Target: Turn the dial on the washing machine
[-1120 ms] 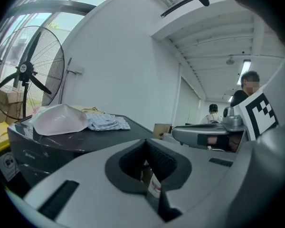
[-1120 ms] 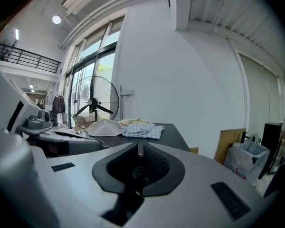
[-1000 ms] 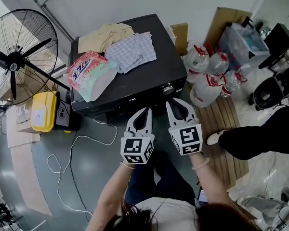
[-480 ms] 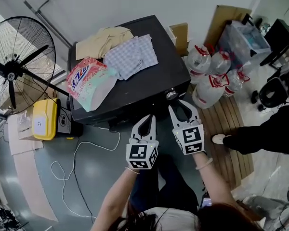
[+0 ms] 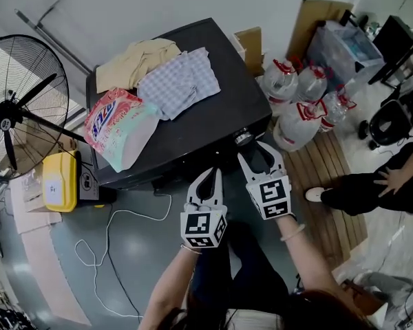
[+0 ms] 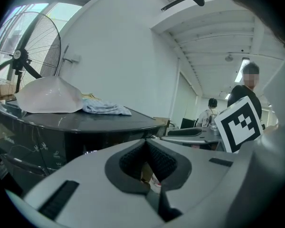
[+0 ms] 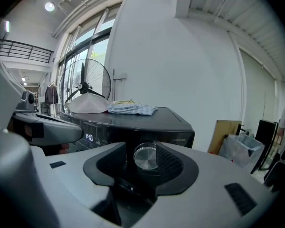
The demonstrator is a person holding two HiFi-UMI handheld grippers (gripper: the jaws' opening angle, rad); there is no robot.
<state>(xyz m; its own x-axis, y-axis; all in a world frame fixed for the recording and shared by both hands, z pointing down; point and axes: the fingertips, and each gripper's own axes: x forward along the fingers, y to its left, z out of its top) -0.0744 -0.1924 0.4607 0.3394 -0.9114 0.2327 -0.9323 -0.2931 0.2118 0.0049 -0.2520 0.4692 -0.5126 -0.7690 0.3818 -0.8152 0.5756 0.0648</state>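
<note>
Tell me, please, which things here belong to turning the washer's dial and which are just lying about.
Job: dial; washing machine; right tongs, just opened wider, aimed at the dial, nothing gripped between them.
Lying about: detergent bag; folded clothes; fan; water bottles; yellow canister.

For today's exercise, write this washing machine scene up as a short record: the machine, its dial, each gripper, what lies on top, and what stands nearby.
Machine: black washing machine
Dial: silver dial on the front panel, towards its right end in the head view
Right gripper: open, its jaws have just been opening; the dial lines up in the gap, pads not pressing on it
Left gripper: shut, nothing between the jaws, beside the right one
On top: detergent bag, checked cloth, beige cloth
Nearby: fan at left, water bottles at right
</note>
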